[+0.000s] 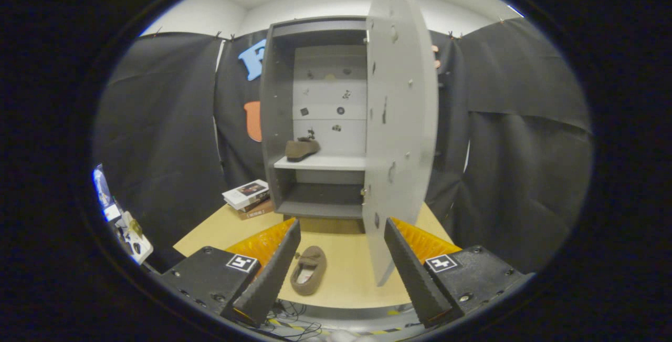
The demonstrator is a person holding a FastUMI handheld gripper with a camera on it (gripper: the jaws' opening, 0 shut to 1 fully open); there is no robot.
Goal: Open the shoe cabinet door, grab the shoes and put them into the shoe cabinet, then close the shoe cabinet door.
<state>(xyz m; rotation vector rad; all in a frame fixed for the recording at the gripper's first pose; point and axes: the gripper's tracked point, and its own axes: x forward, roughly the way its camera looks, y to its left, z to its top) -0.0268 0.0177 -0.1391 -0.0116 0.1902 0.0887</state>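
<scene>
Gripper view: gripper fingers spread wide apart, holding nothing, hovering over the near edge of the table. One brown shoe lies flat on the table between the fingers, nearer the left finger, opening up, toe pointing away. Shoe cabinet stands at the far edge of the table, its door swung open toward the gripper, door edge coming down just beside the right finger. Second brown shoe sits on the middle shelf, at its left end, close to the cabinet's left wall. Lower compartment below the shelf looks dark, contents cannot tell. Stack of books on the table's far left corner, just beside the cabinet's left side
</scene>
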